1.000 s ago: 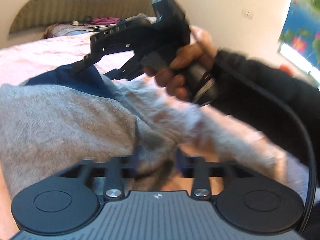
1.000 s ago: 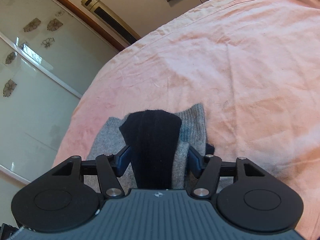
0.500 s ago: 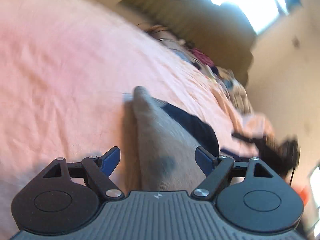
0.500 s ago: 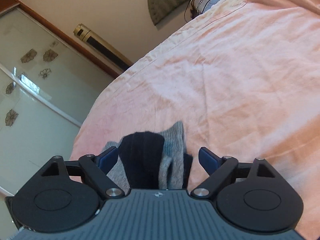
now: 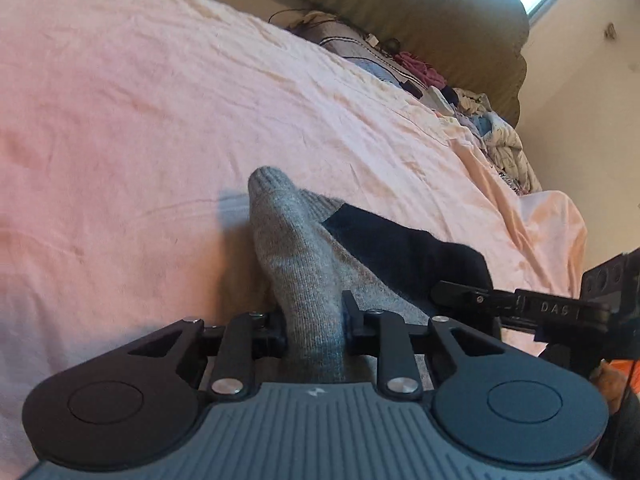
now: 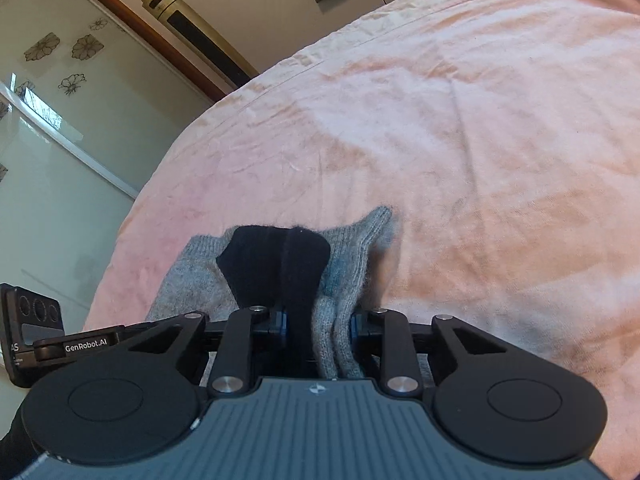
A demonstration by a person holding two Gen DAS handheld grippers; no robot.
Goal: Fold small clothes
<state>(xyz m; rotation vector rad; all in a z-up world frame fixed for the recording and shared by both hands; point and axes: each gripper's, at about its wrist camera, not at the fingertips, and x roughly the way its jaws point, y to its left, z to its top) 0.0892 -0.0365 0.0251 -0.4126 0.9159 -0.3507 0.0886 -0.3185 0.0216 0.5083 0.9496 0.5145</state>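
Observation:
A small grey knit garment [image 5: 304, 248] with a navy part [image 5: 400, 248] lies bunched on the pink bed sheet [image 5: 160, 120]. My left gripper [image 5: 314, 320] is closing, and its pads pinch a raised grey fold. In the right wrist view the garment [image 6: 188, 280] shows its navy band [image 6: 272, 260] on top. My right gripper [image 6: 318, 320] is closing too, with navy and grey layers squeezed between its pads. Each tool shows in the other's view: the right gripper [image 5: 520, 304] at the right edge, the left gripper [image 6: 60, 344] at the left edge.
A heap of loose clothes [image 5: 500, 136] lies by the padded headboard [image 5: 400, 8] at the far end of the bed. Past the bed's edge stand a glass sliding door [image 6: 48, 160] and a tall gold appliance [image 6: 192, 28]. The pink sheet [image 6: 480, 120] spreads wide beyond the garment.
Both grippers stood wide half a second ago and have since closed onto the garment. The left one swung round and rolled, now looking along the bed; a grey fold stands up between its fingers.

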